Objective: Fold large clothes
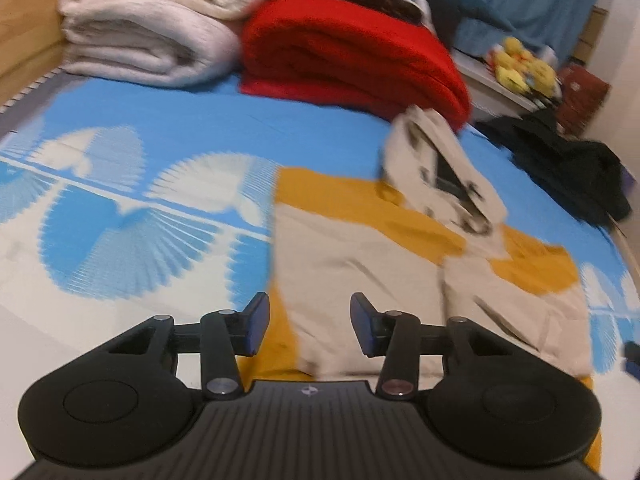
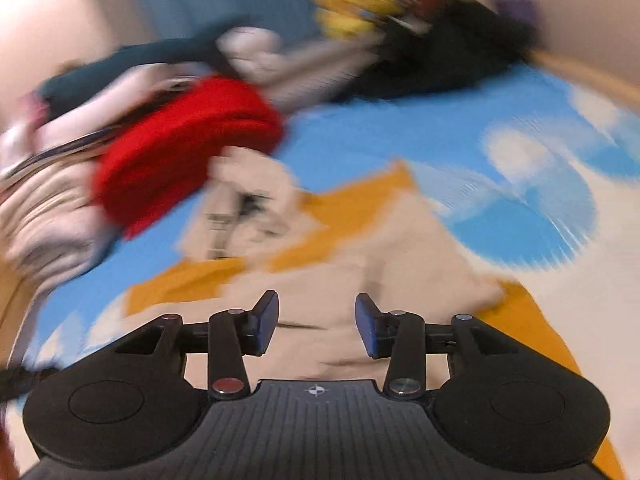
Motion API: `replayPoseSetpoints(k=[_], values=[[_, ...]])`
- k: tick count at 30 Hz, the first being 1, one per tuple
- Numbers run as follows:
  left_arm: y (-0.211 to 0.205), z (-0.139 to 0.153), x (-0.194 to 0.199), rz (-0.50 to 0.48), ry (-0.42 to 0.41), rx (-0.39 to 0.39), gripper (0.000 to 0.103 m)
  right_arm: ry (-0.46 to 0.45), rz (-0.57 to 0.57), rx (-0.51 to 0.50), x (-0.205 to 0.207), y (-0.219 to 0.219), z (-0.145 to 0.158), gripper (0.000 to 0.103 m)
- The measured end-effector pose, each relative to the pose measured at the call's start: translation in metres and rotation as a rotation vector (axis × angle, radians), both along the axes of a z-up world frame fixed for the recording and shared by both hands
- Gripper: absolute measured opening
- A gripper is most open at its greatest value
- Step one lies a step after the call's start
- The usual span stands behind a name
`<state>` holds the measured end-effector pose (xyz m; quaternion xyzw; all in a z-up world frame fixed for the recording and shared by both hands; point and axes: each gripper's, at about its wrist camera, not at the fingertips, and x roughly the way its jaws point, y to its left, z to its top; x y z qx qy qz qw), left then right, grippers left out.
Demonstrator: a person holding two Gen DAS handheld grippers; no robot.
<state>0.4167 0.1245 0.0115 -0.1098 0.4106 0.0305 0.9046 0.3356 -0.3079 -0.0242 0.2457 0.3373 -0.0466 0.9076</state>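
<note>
A beige and mustard-yellow hooded garment [image 1: 360, 248] lies partly folded on the blue and white bed sheet [image 1: 120, 200], its printed hood [image 1: 444, 168] at the far end. My left gripper [image 1: 310, 326] is open and empty, just above the garment's near left part. In the right wrist view, which is blurred, the same garment [image 2: 360, 248] lies below my right gripper [image 2: 317, 326], which is open and empty over its beige part. The hood [image 2: 244, 204] shows further off.
A folded red blanket [image 1: 348, 48] and a folded white blanket [image 1: 148, 28] are stacked at the far end of the bed. A black garment [image 1: 572, 168] lies at the right edge. Yellow plush toys [image 1: 520, 66] sit on a shelf beyond.
</note>
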Motion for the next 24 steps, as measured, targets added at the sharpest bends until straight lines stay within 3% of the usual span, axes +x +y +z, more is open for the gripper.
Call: replayPoseSetpoints(k=[3,5,13,18,20,24], values=[[-0.031,-0.011,0.002,-0.08,-0.006,0.001,0.049,0.101,-0.096,0.158,0.005,-0.036,-0.03,0.045],[-0.05,-0.016,0.003,-0.113,-0.004,0.009,0.049,0.121,-0.12,0.169,0.008,-0.045,-0.043,0.045],[-0.092,-0.032,0.004,-0.182,-0.013,0.017,0.049,0.213,-0.058,0.332,0.051,-0.046,-0.094,0.046],[-0.103,-0.033,0.007,-0.217,-0.026,0.018,0.049,0.256,-0.032,0.366,0.061,-0.033,-0.108,0.045],[-0.106,-0.034,0.008,-0.231,-0.029,0.008,0.049,0.258,-0.042,0.376,0.063,-0.031,-0.109,0.031],[-0.112,-0.035,0.008,-0.266,-0.032,0.015,0.049,0.262,-0.056,0.393,0.062,-0.023,-0.096,0.028]])
